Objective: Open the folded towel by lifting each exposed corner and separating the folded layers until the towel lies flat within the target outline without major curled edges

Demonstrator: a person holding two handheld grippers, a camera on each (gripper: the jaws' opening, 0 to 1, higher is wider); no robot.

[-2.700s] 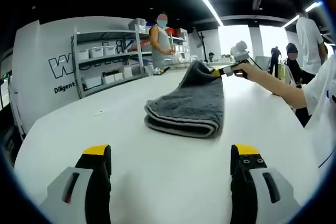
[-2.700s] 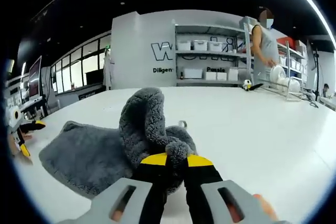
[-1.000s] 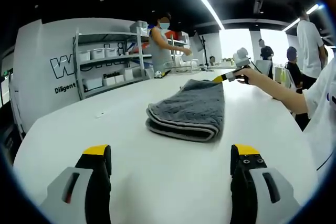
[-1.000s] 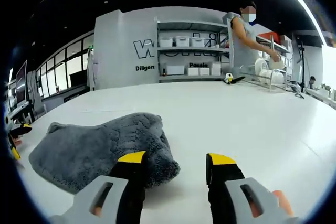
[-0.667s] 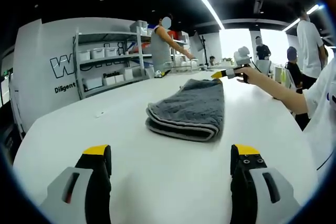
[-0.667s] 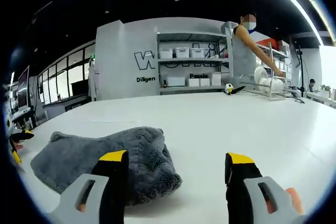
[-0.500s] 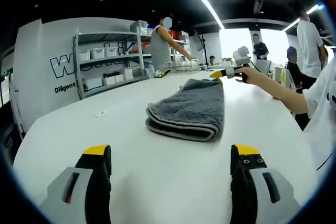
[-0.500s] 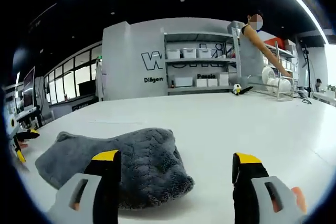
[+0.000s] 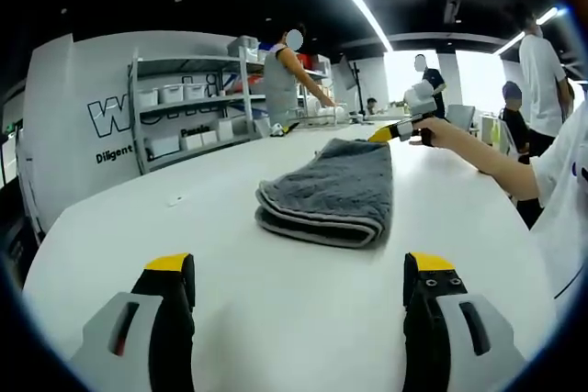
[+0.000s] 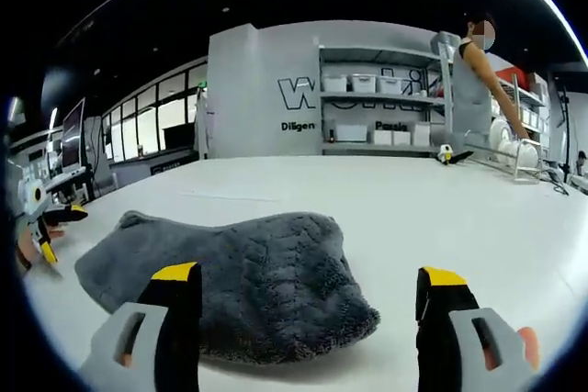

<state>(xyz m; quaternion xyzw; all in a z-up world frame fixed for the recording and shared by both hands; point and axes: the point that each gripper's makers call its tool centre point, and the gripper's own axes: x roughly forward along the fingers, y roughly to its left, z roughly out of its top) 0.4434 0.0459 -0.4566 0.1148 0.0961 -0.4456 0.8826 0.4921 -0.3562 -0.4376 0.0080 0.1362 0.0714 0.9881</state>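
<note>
The grey towel lies folded on the white table, well ahead of the left gripper at about 12 o'clock in the left gripper view; its rolled fold, with a pale bound edge showing in stacked layers, faces that gripper. No target outline can be made out on the table. The left gripper's jaws stand wide apart, holding nothing, low over bare tabletop.

In the right gripper view the same towel sits just beyond the right gripper, its near edge between the two yellow-tipped jaws, which are spread wide and grip nothing. The left gripper view shows the right gripper at about 1 o'clock, at the towel's far end, held in a hand.

The towel looks like thick plush microfibre: soft, limp, light, unlikely to slip in the jaws but apt to sag and drag its lower layers along. The best hold is probably a pinch on the top layer alone at an exposed corner by the bound edge, lifting slowly so the layers peel apart. The unfolding still appears to lie ahead
</note>
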